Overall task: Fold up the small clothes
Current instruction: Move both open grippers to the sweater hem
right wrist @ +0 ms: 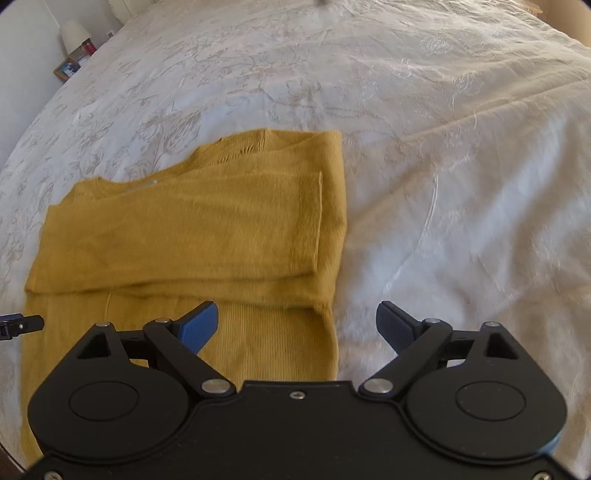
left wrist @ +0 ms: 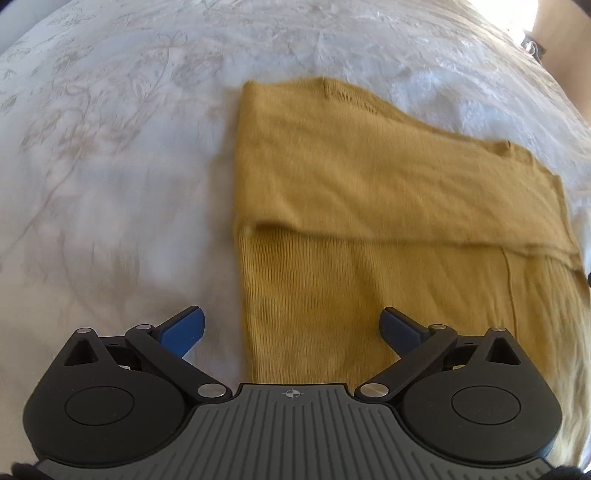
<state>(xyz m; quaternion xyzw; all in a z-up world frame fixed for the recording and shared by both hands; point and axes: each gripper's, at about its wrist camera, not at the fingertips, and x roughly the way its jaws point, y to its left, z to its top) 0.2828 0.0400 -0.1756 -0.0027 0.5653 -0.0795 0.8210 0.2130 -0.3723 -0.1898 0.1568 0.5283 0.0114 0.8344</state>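
A mustard-yellow knit sweater (left wrist: pixel 369 192) lies flat on the white bedspread, its sleeves folded across the body. It also shows in the right wrist view (right wrist: pixel 192 229). My left gripper (left wrist: pixel 291 328) is open and empty, above the sweater's near left edge, with one finger over the bedspread and one over the knit. My right gripper (right wrist: pixel 297 325) is open and empty, above the sweater's near right edge. The tip of the left gripper (right wrist: pixel 20 323) shows at the left edge of the right wrist view.
A white bedspread (right wrist: pixel 443 166) with a pale floral pattern covers the bed on all sides of the sweater. A nightstand with a lamp (right wrist: pixel 74 33) and a framed picture (right wrist: pixel 66 70) stands at the far left corner.
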